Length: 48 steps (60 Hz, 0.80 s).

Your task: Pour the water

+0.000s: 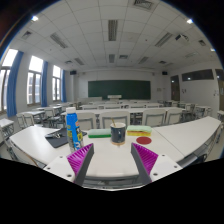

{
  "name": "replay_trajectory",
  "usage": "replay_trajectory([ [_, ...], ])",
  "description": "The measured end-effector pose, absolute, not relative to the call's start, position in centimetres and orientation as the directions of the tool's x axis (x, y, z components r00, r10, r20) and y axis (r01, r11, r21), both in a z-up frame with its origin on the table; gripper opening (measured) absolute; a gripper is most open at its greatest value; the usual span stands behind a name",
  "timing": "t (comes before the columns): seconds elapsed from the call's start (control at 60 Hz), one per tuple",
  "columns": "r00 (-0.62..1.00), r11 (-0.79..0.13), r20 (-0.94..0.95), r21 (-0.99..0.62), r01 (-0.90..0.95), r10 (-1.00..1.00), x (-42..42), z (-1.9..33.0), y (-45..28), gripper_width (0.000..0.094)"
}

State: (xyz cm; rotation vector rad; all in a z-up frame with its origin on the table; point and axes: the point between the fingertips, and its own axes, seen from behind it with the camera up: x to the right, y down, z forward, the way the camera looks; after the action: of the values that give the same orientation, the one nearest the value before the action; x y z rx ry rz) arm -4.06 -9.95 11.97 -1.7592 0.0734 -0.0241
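the gripper (116, 158), its two magenta pads (81, 158) spread apart, hovers over bare white tabletop (115, 162), holding nothing. just beyond the fingers stand one dark cylindrical cup (118, 132), one tall blue carton (72, 130) and a yellow-pink flat item (140, 137), hard to make out. rows of classroom desks (150, 116) lie further back.

smooth pale table (110, 160), glossy blue bottle (73, 131)
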Motion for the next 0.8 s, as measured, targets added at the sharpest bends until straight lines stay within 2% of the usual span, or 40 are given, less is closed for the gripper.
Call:
replay_trajectory([
  [0.283, 0.999, -0.174, -0.018, -0.985, -0.010, 0.046, -9.2, 12.8, -7.2, 0.0798],
  [0.333, 0.998, -0.172, -0.019, -0.985, -0.008, 0.066, -12.5, 13.2, -5.4, 0.0799],
  [0.583, 0.990, -0.173, -0.025, -0.985, -0.001, 0.136, -19.8, 11.4, 2.2, 0.0792],
  [0.733, 0.994, -0.180, 0.001, -0.983, 0.020, 0.108, -20.6, 9.4, 7.4, 0.0785],
  [0.783, 0.994, -0.182, -0.023, -0.983, -0.004, 0.103, -20.8, 8.5, 9.6, 0.0747],
  [0.8, 0.995, -0.186, -0.034, -0.982, -0.016, 0.091, -20.5, 8.3, 10.0, 0.0658],
])
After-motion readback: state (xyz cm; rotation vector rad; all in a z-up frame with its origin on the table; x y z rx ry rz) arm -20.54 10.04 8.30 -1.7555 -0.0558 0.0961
